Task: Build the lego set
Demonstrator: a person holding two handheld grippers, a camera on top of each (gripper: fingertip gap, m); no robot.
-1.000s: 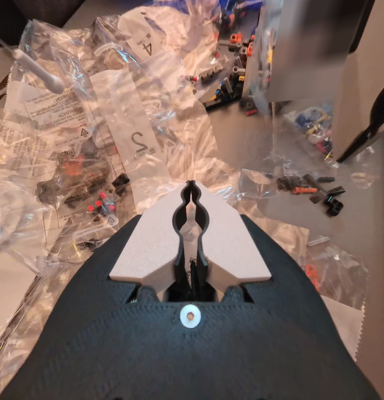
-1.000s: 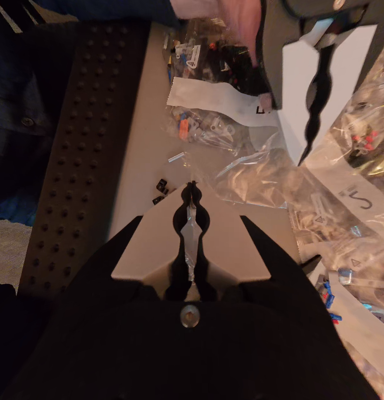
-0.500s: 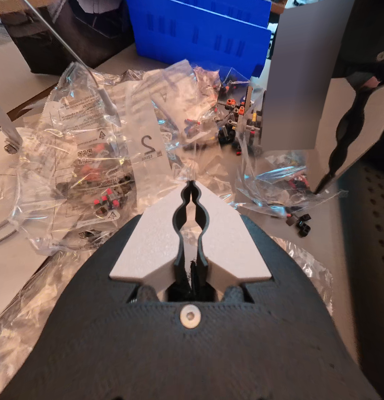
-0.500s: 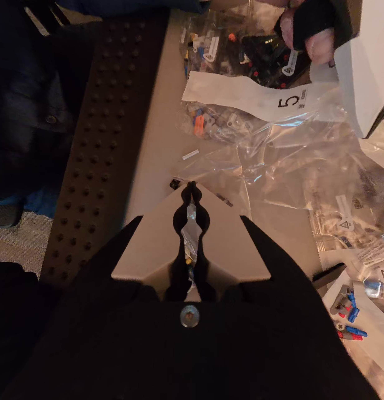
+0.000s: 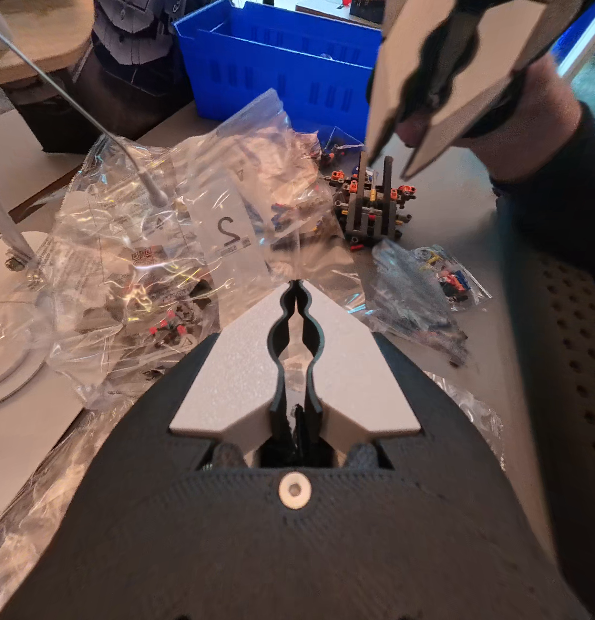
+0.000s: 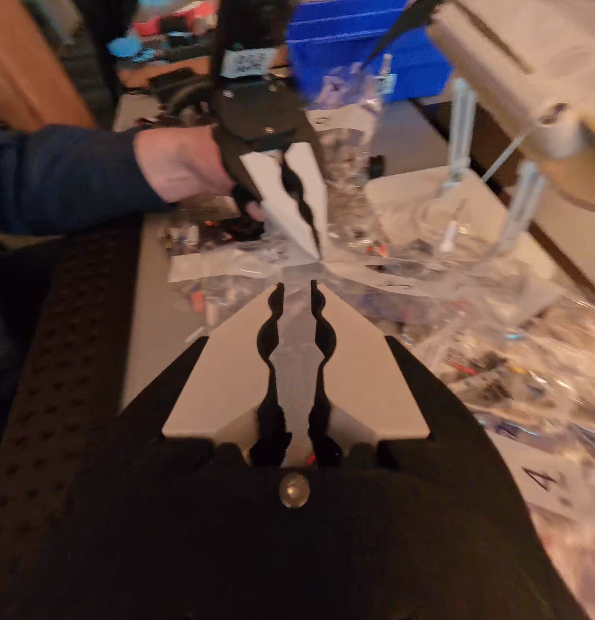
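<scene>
The build looks barely begun: one small grey studded sub-assembly [image 5: 373, 211] with orange and red pins stands far right, while most parts lie in crinkly clear plastic bags [image 5: 175, 255]. The left gripper [image 5: 296, 285] is pinched on glossy bag film; the right gripper [image 6: 295, 287] has its jaws apart, empty, above the bags.

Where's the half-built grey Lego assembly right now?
Left wrist view, upper right: the grey Lego assembly stands on the table in front of the blue plastic bin, beside the clear bags.
</scene>
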